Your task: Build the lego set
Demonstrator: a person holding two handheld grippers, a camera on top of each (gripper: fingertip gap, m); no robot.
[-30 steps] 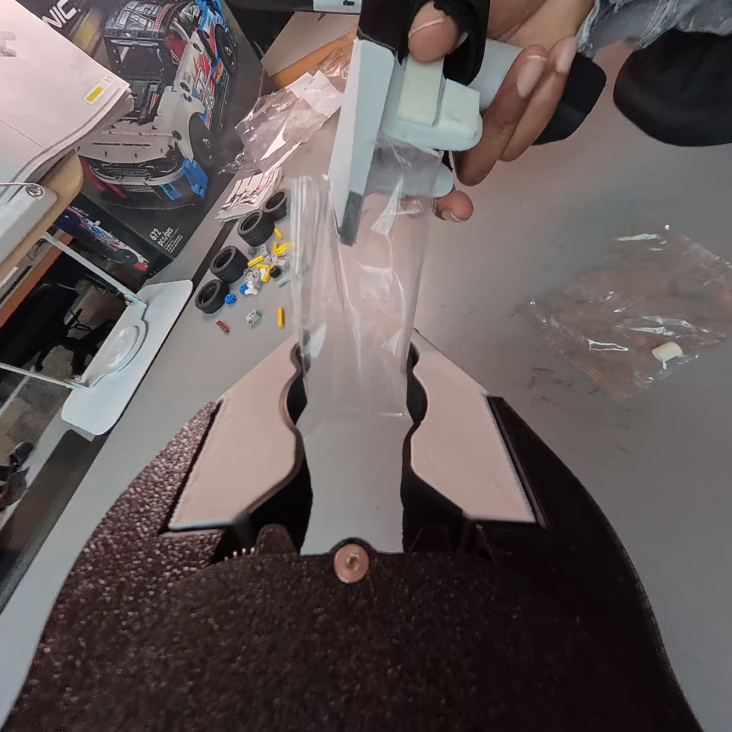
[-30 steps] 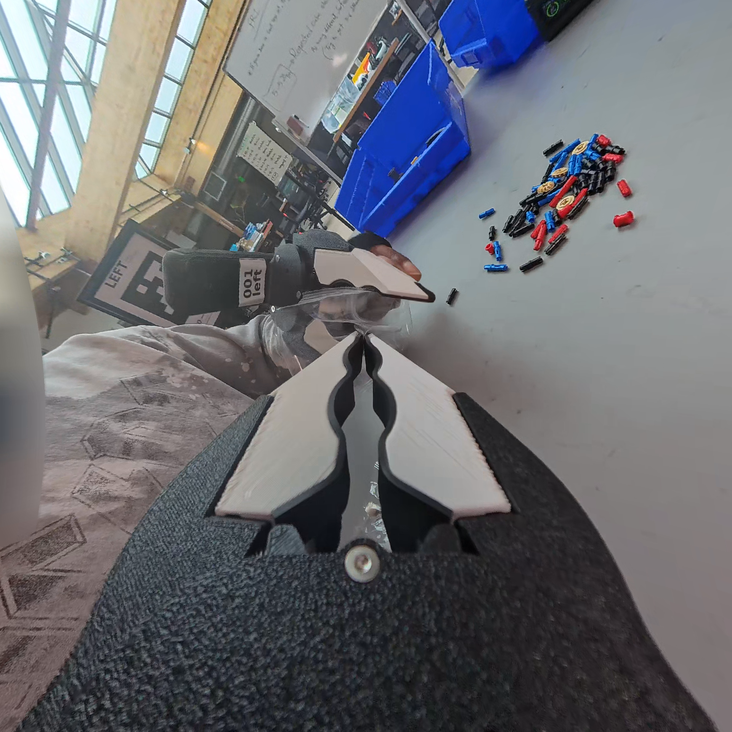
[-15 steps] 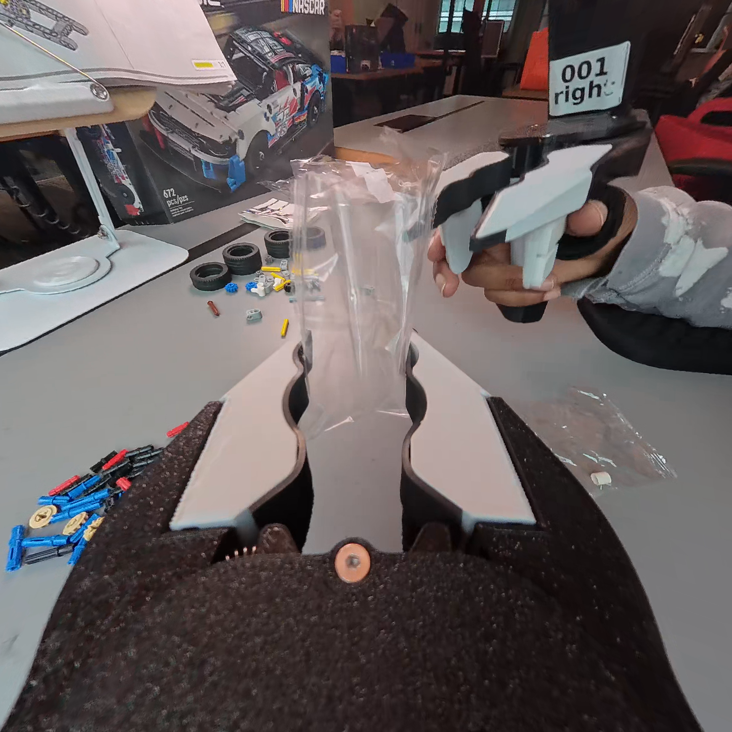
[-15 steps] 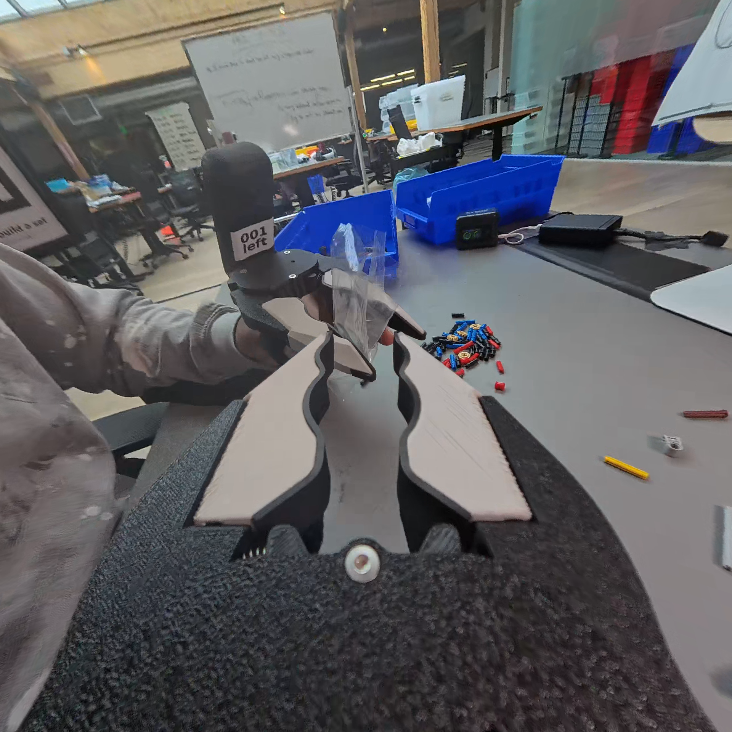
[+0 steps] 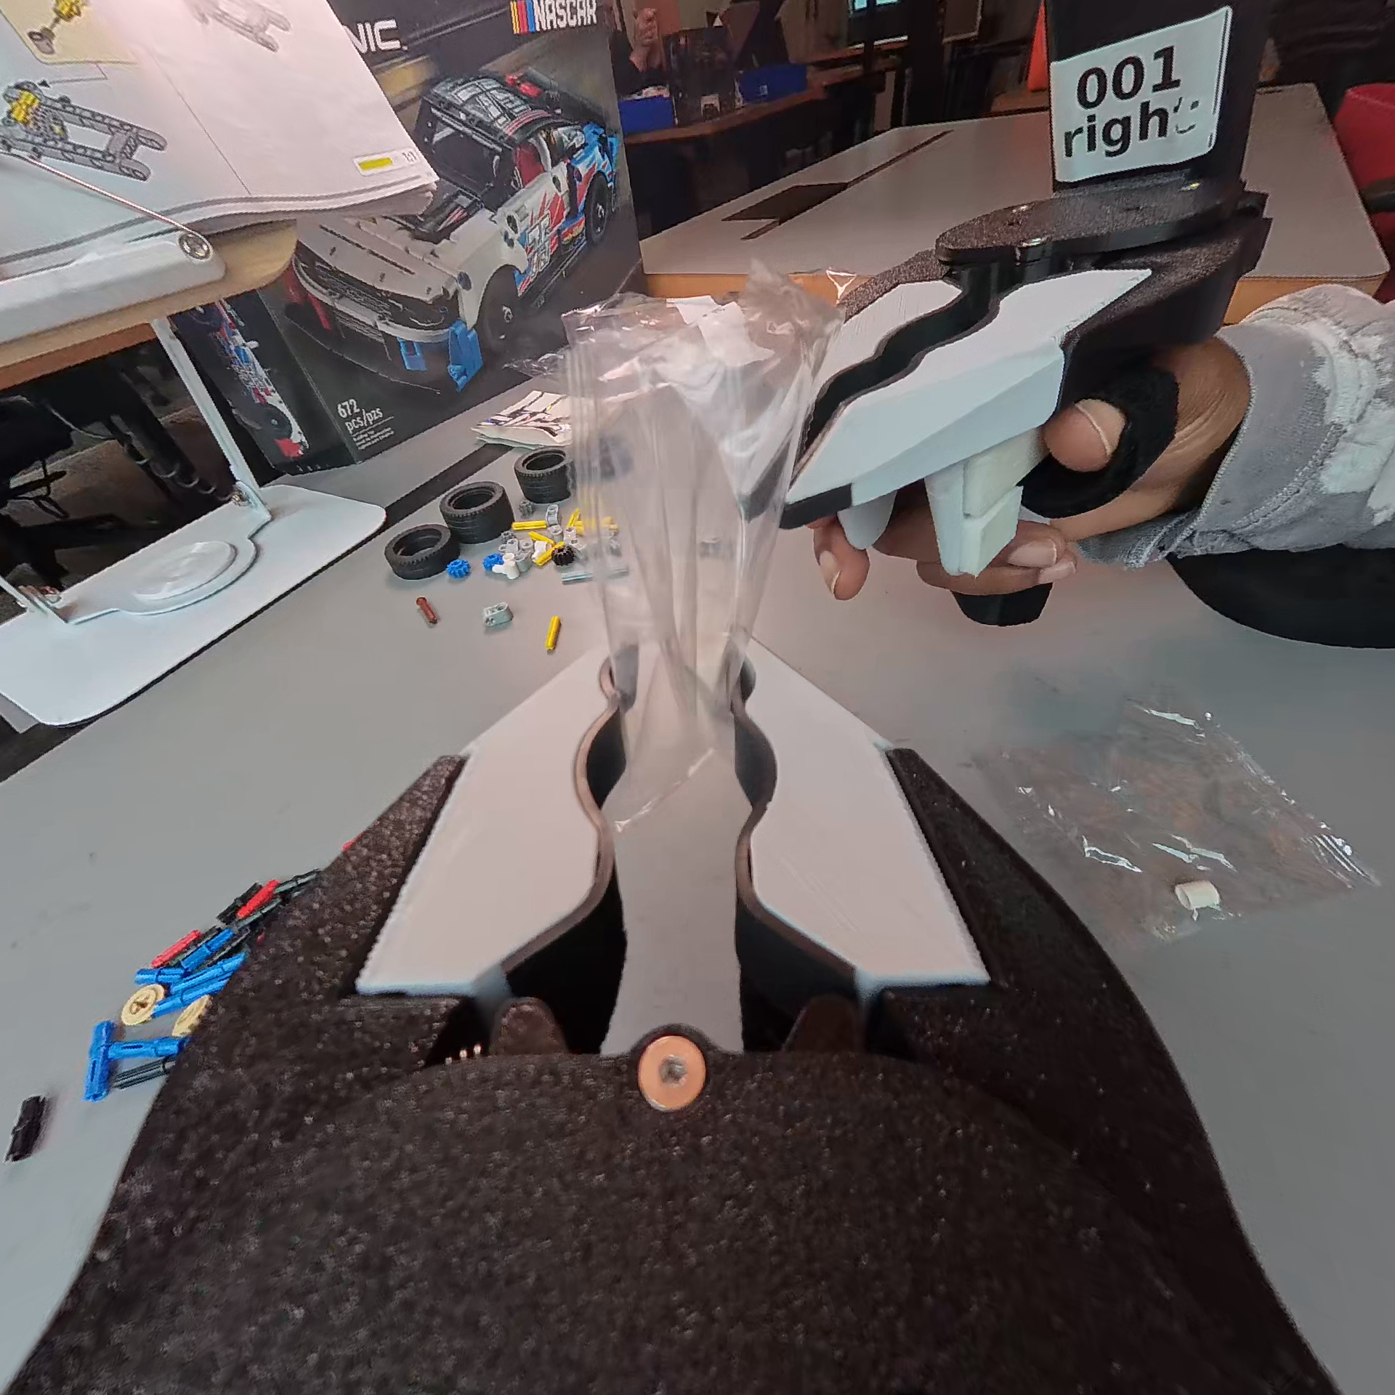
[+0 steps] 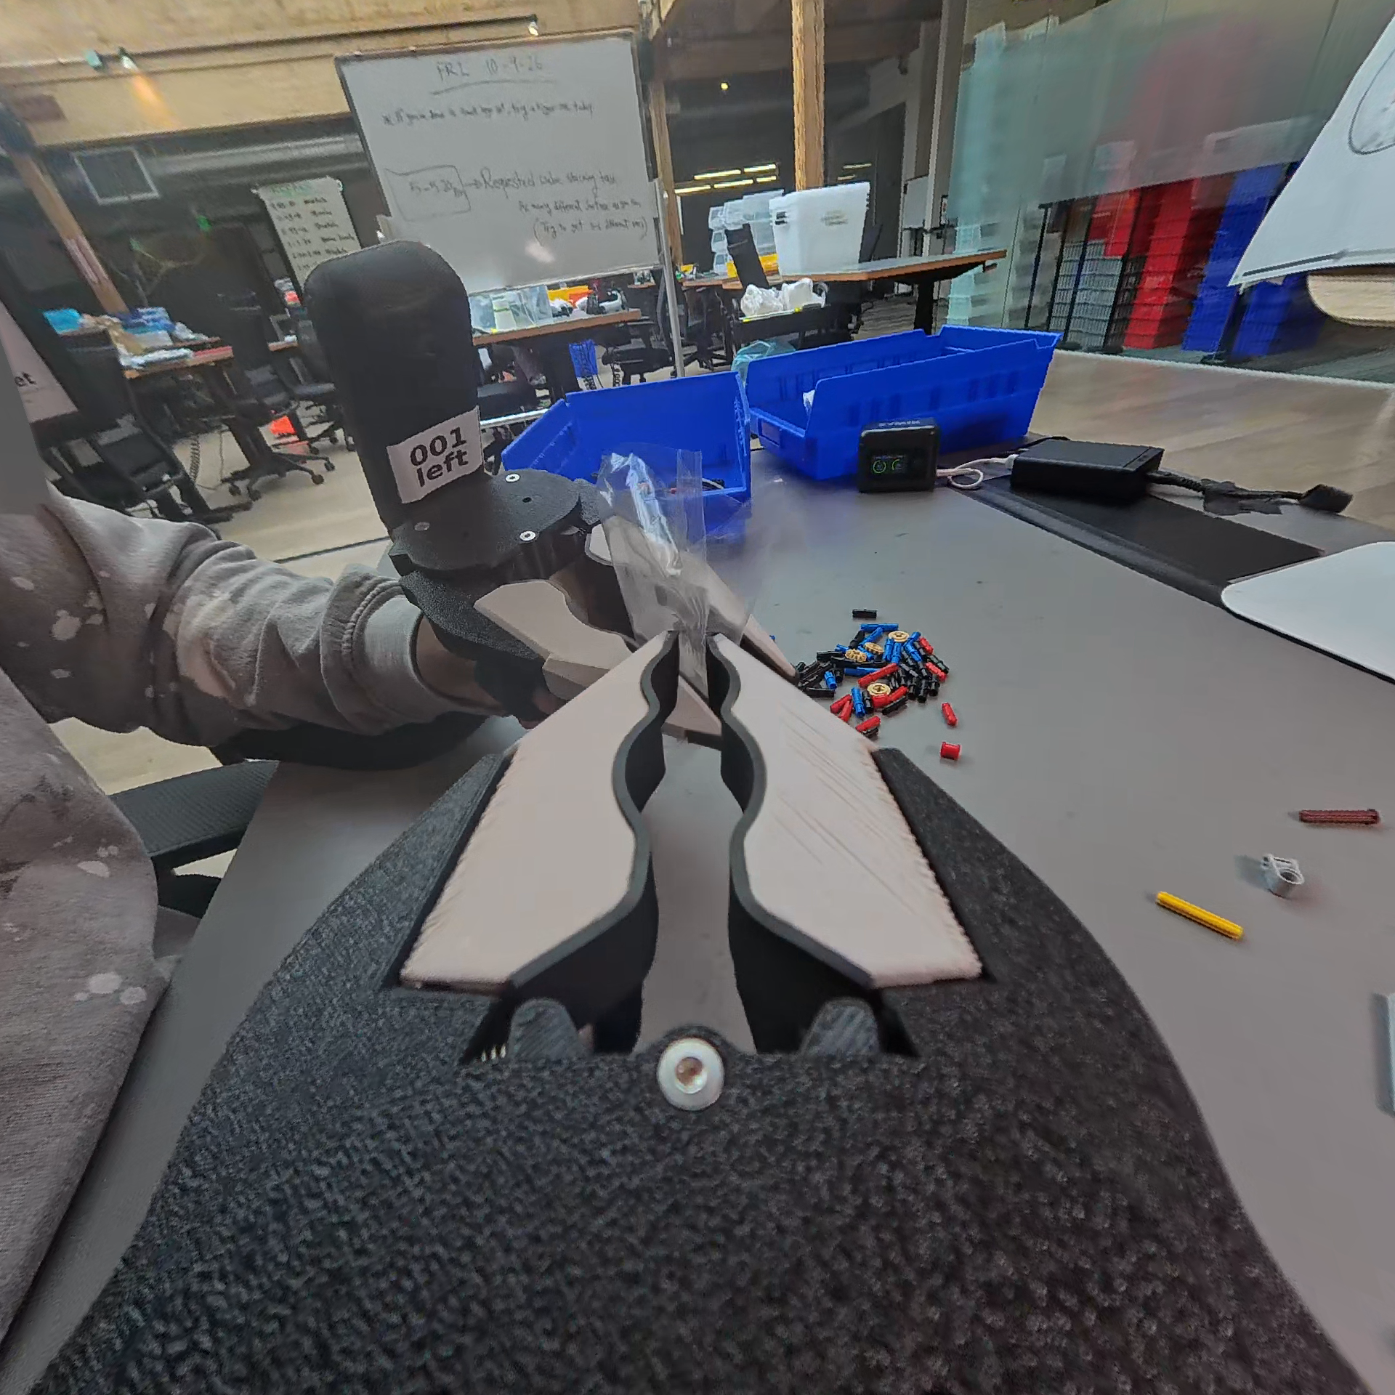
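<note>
Held upright above the grey table [image 5: 226, 755]: a clear plastic bag [image 5: 679, 483], its lower end pinched in the left gripper [image 5: 677, 672], right gripper [image 6: 691, 642] nearly closed about the same film. Looked empty, lego parts [image 5: 528, 540] loose by the tyres [image 5: 472, 509]. Risk judged as slick film slipping free, or sweeping the pin pile [image 6: 879, 668].

The clear plastic bag [image 5: 679, 483] blurs the small parts lying behind it on the worktop [image 5: 302, 740]. The left gripper's body covers part of the pile of blue, red and black pins [image 5: 173, 996]. In the right wrist view, the frame's right edge cuts off a grey piece [image 6: 1387, 1053], and the bag's lower end is hidden between the fingers [image 6: 574, 792].
</note>
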